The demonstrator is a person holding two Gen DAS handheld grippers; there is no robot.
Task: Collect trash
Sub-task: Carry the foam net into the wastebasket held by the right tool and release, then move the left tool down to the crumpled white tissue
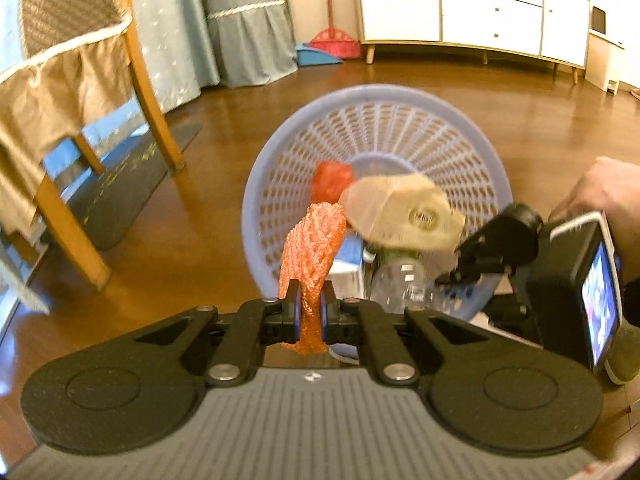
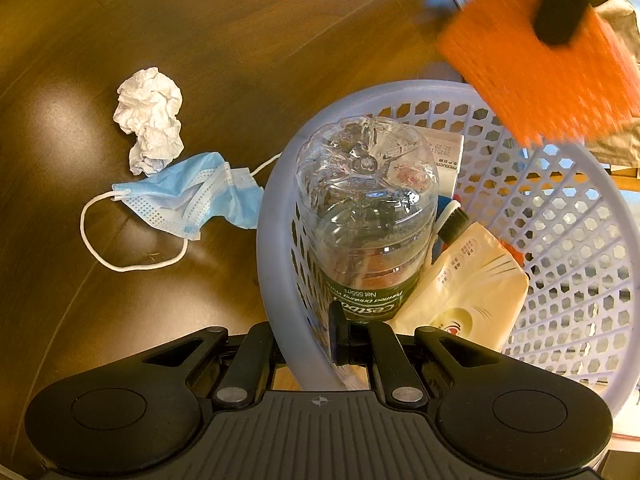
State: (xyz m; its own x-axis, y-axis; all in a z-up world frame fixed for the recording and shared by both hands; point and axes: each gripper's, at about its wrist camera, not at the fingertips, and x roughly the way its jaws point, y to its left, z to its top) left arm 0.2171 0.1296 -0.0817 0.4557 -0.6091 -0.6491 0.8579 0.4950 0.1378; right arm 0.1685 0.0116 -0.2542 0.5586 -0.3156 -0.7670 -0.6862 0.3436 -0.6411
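Left gripper (image 1: 310, 308) clamps orange foam net (image 1: 312, 248) above the basket (image 2: 276, 208); right gripper (image 2: 340, 336) pinches its rim. Inside, bottle (image 2: 366, 208) reads "Purified Drinking Water". Mask (image 2: 192, 196) and tissue (image 2: 150, 116) lie outside.

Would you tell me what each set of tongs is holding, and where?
Left tongs: orange foam net, near its lower end. Right tongs: basket, by its rim.

Floor (image 1: 540, 120): glossy brown wood with glare patches. Upper left: wooden chair (image 1: 72, 128) with tan skirted cover, dark mat (image 1: 120, 188) beneath. Upper centre: blue-grey curtains (image 1: 224, 20). Upper right: white drawer cabinet (image 1: 472, 12) on wooden legs.
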